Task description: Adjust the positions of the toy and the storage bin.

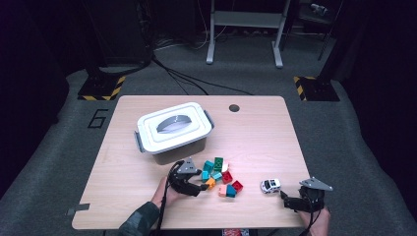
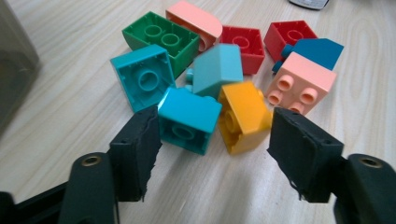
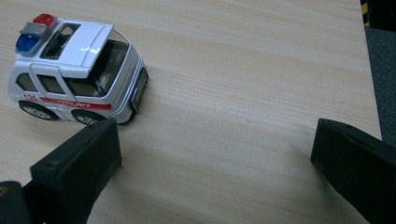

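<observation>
- Wooden tabletop [image 1: 147, 196], lidded bin [image 1: 173, 132] far left.
- Left hand-held gripper [image 2: 215, 140]: jaws apart around teal brick [image 2: 189, 119], unclamped.
- Brick likely light, rigid, slick; grip flat sides.
- Right hand-held gripper [image 3: 215, 168]: apart, empty.

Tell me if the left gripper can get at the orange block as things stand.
Probably yes. The orange block lies between the left gripper's open jaws, but a teal block touches its side and sits there too, so both might get pinched together.

High view overhead; gripper views close, low over table [image 1: 147, 196].
</observation>
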